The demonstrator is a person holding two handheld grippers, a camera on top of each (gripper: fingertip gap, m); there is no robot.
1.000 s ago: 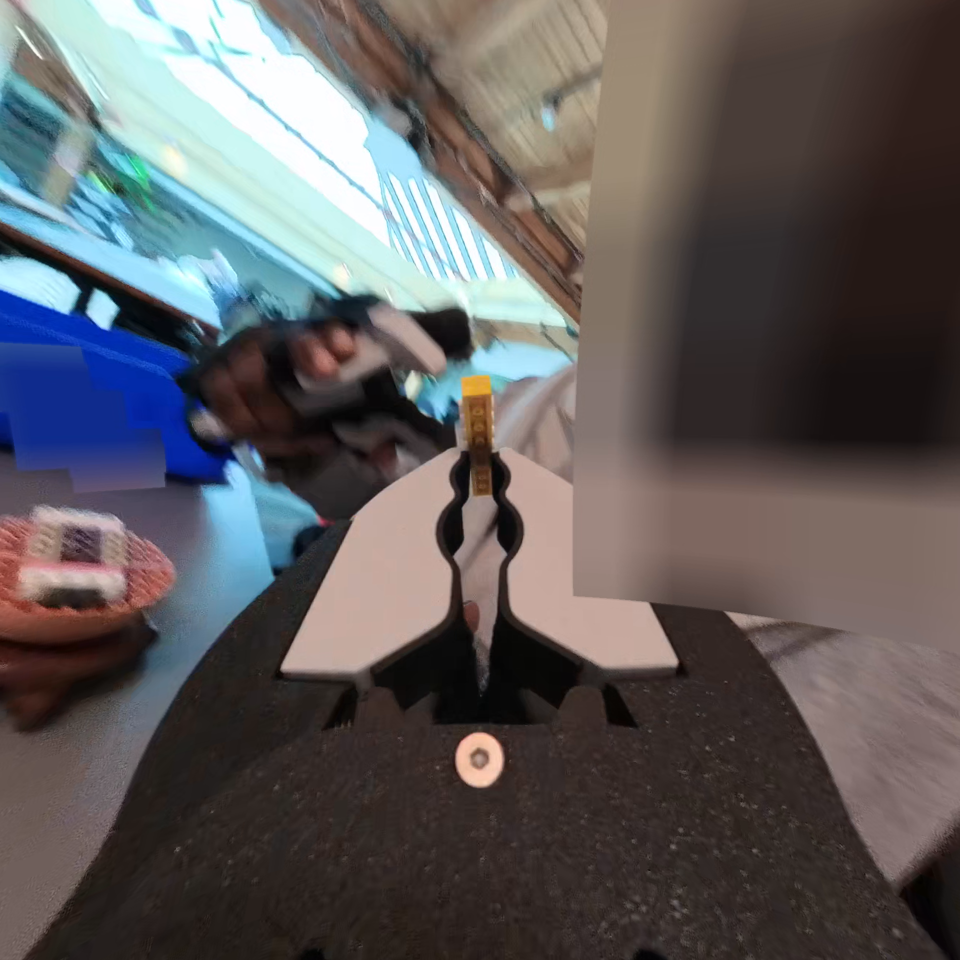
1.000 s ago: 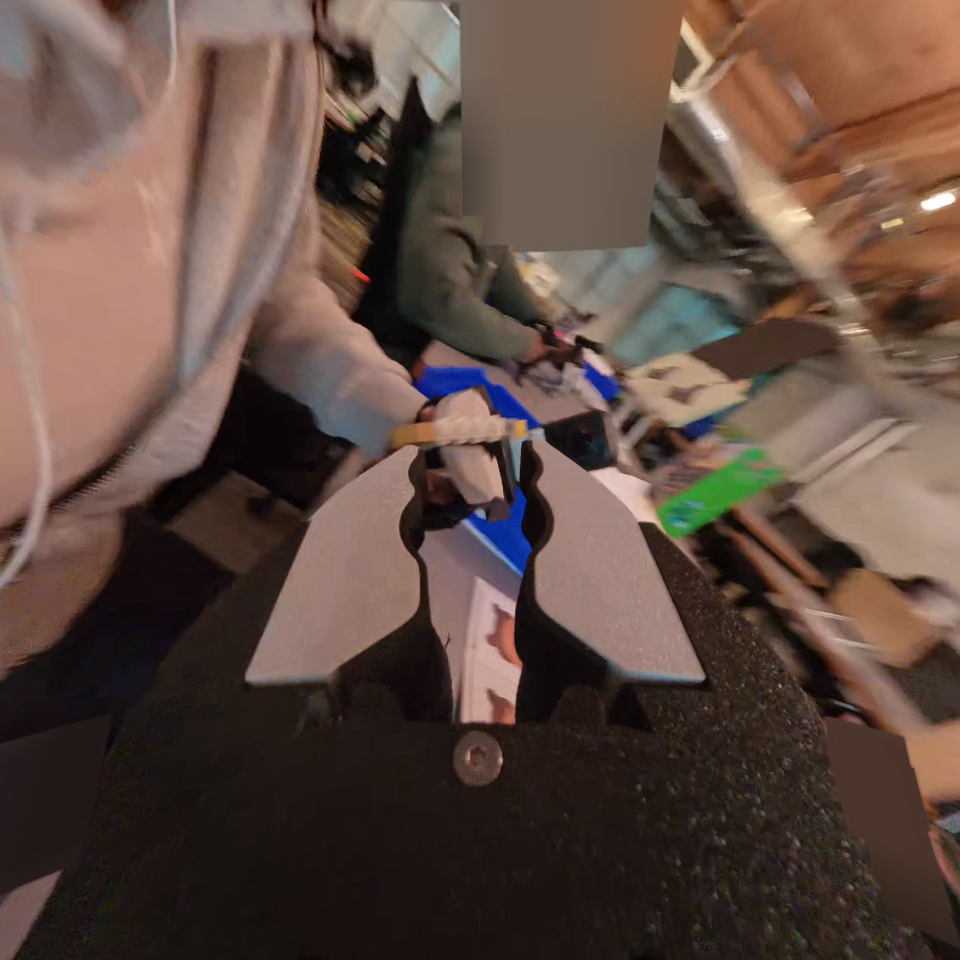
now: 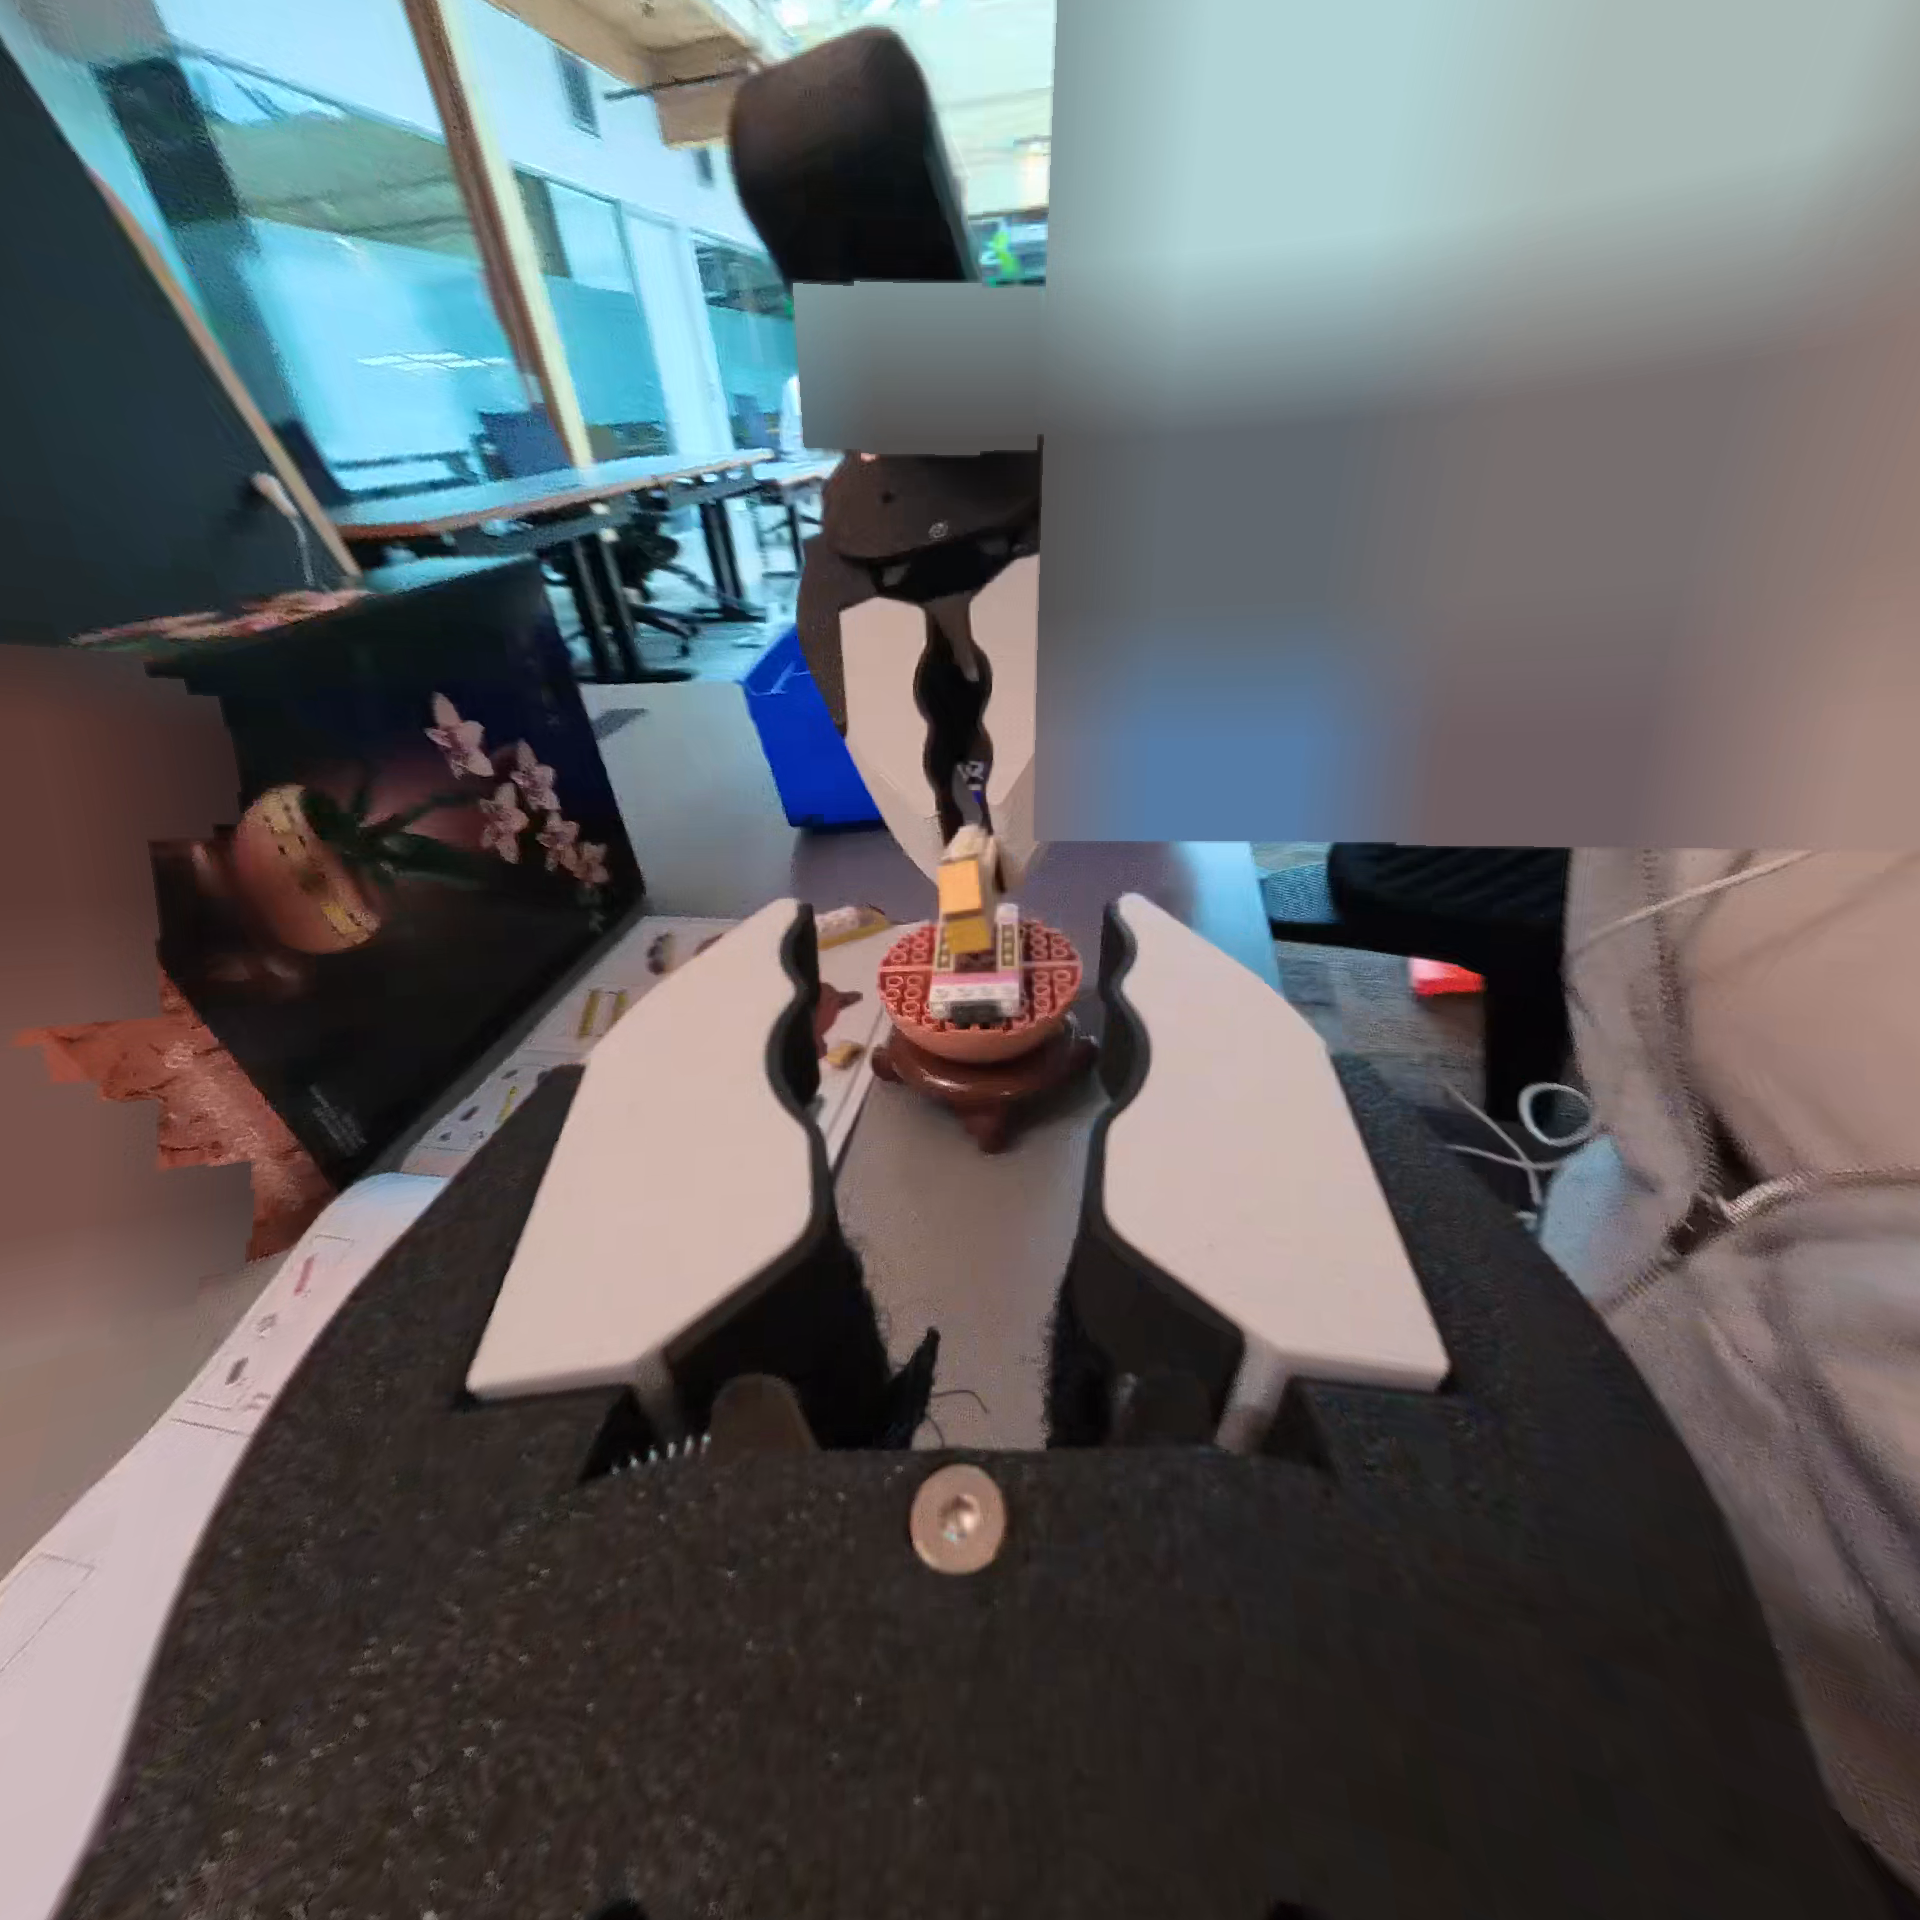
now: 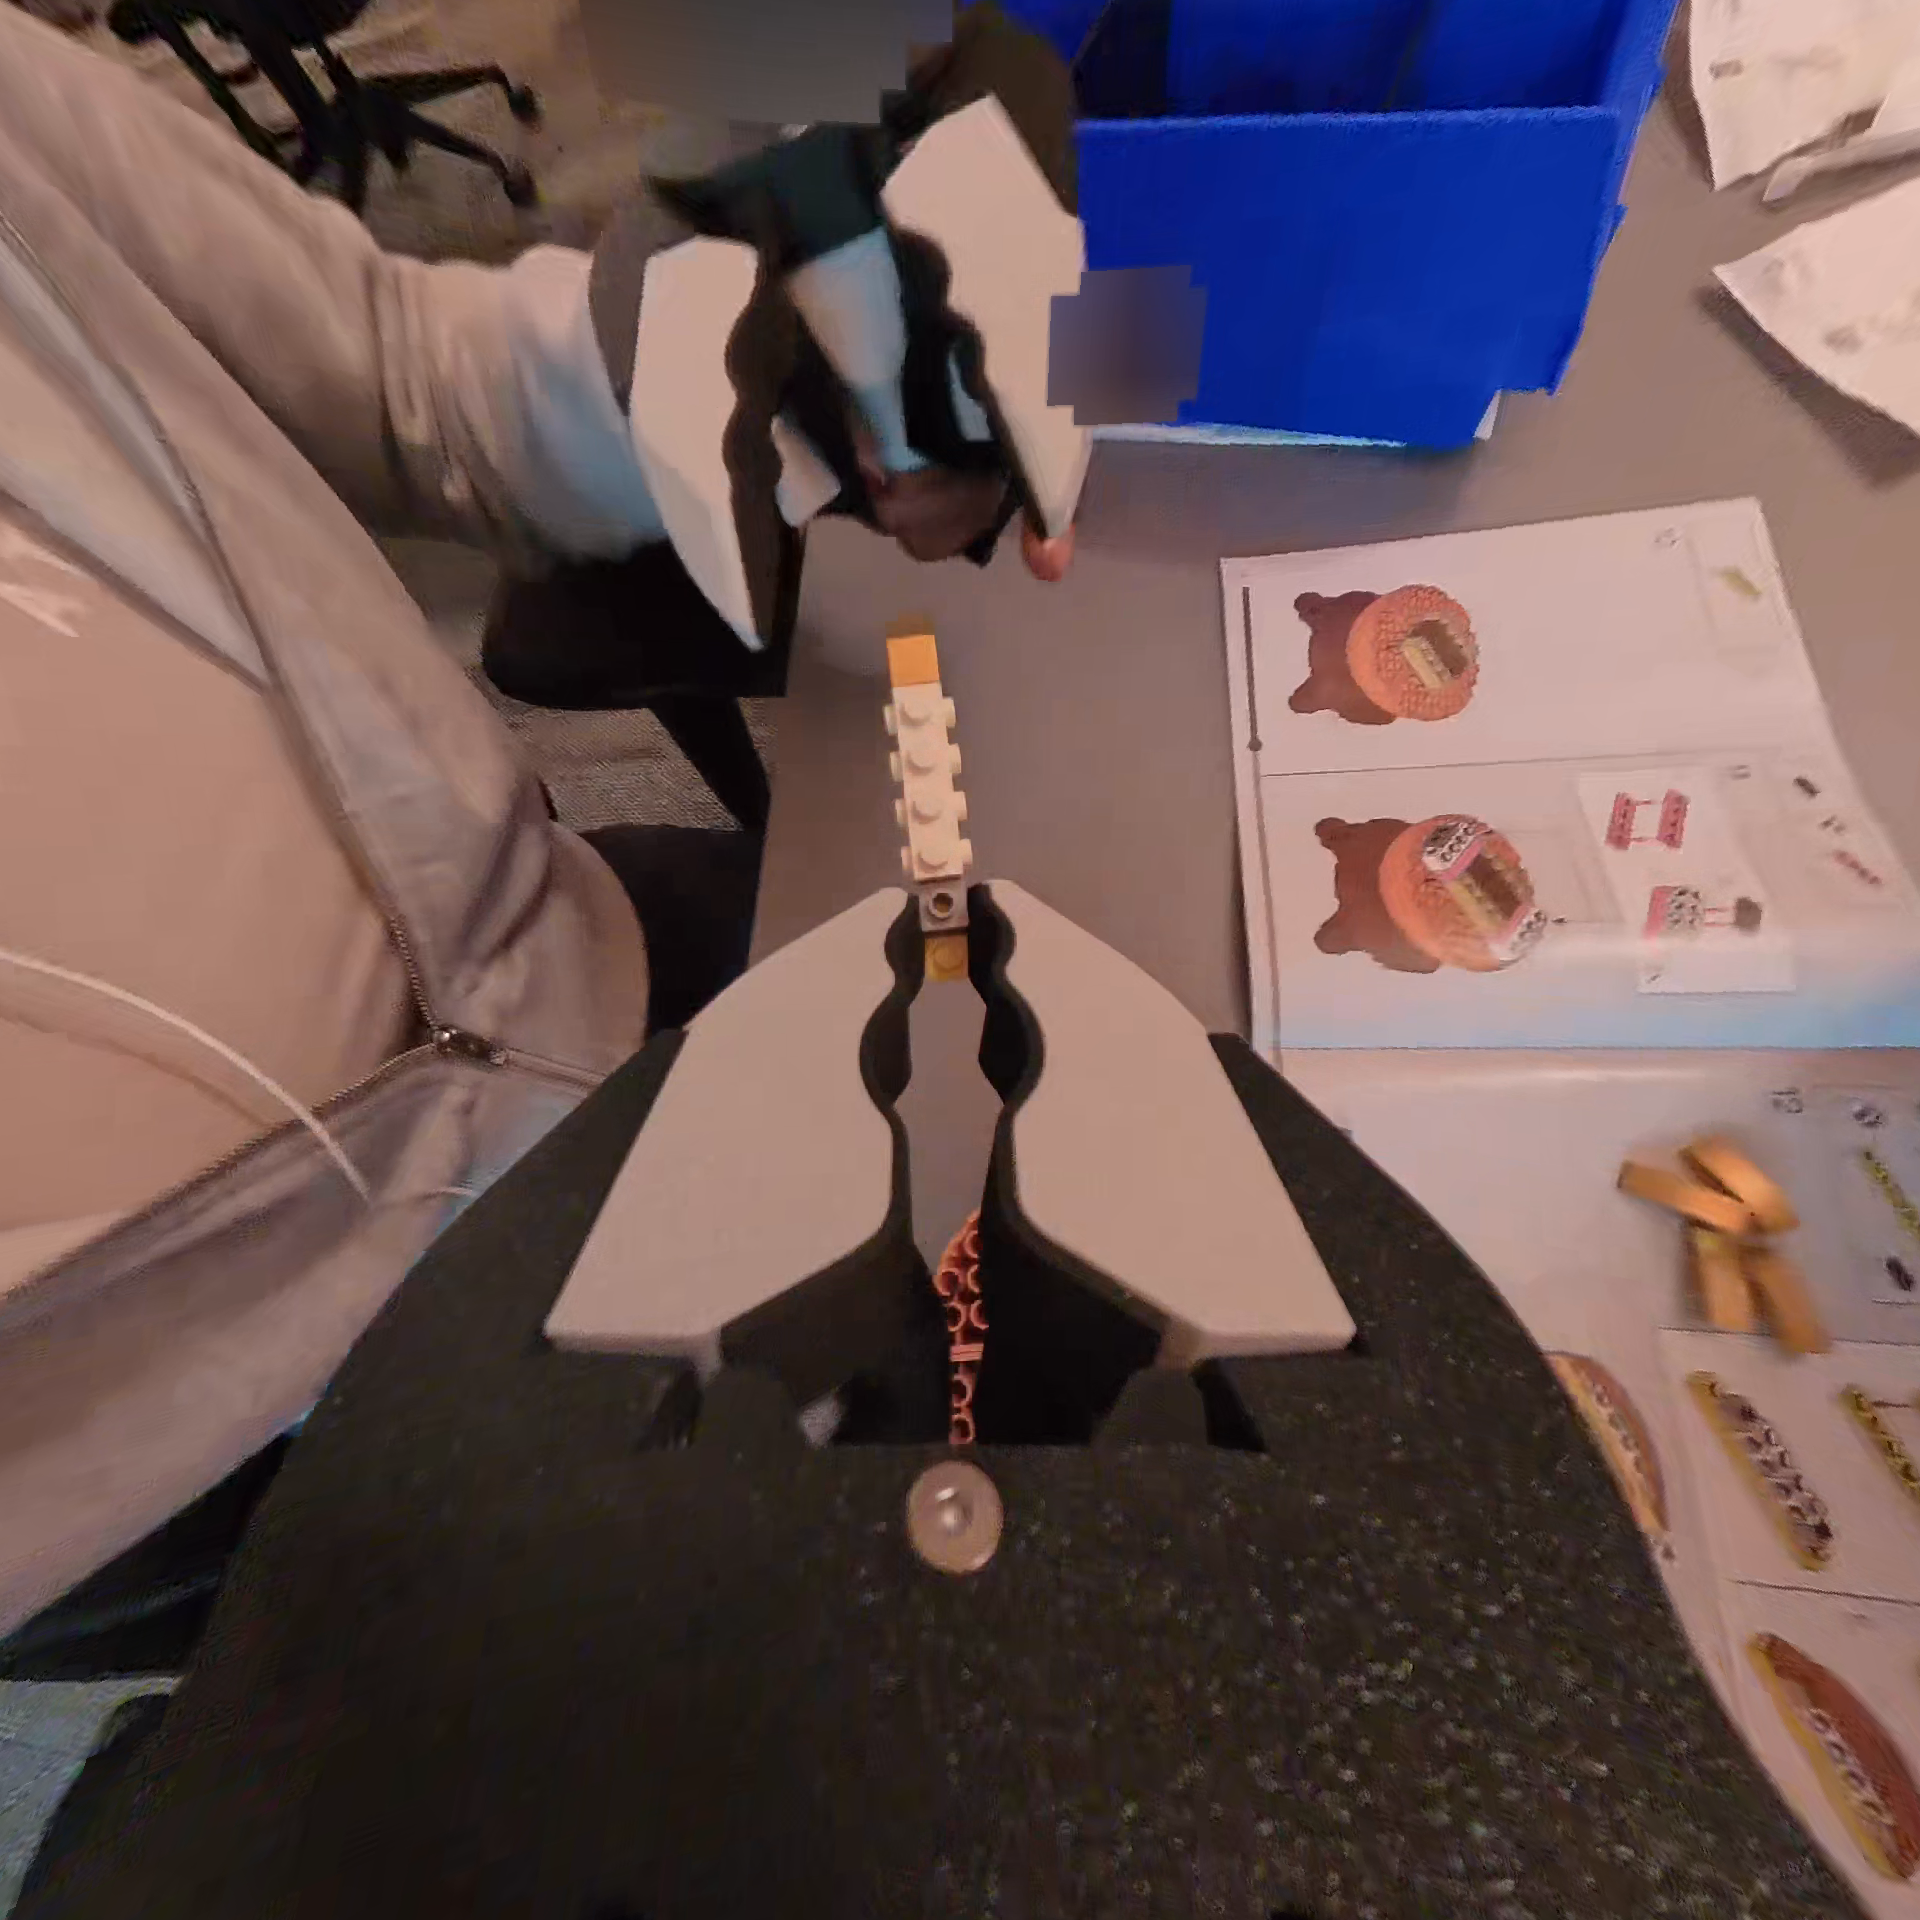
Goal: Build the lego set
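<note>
My right gripper [image 4: 943, 920] is shut on the end of a thin yellow and white brick strip [image 4: 928, 790]. In the left wrist view it [image 3: 971, 831] comes down from above and holds the strip [image 3: 964, 899] upright at the round terracotta studded pot [image 3: 1049, 971] on its brown stand. I cannot tell whether strip and pot touch. A pink and white brick block [image 3: 971, 992] sits on the pot. A sliver of the pot [image 4: 961, 1320] shows between the right gripper's fingers. My left gripper [image 3: 951, 925] is open and empty, jaws wide, just short of the pot. It also shows in the right wrist view [image 4: 902, 577].
A blue bin [image 4: 1351, 260] stands behind on the grey table. The open instruction booklet [image 4: 1507, 779] lies to the right with loose tan pieces [image 4: 1725, 1236] on it. The dark set box [image 3: 416, 883] stands at the left. A person's beige sleeve and jacket [image 4: 208, 727] are close by. Some 6 cm of space lies between my two pairs of fingers.
The strip has passed from my left gripper to my right. The left has opened and let go, the right has shut on it, and both have come down from mid-air to the pot.
</note>
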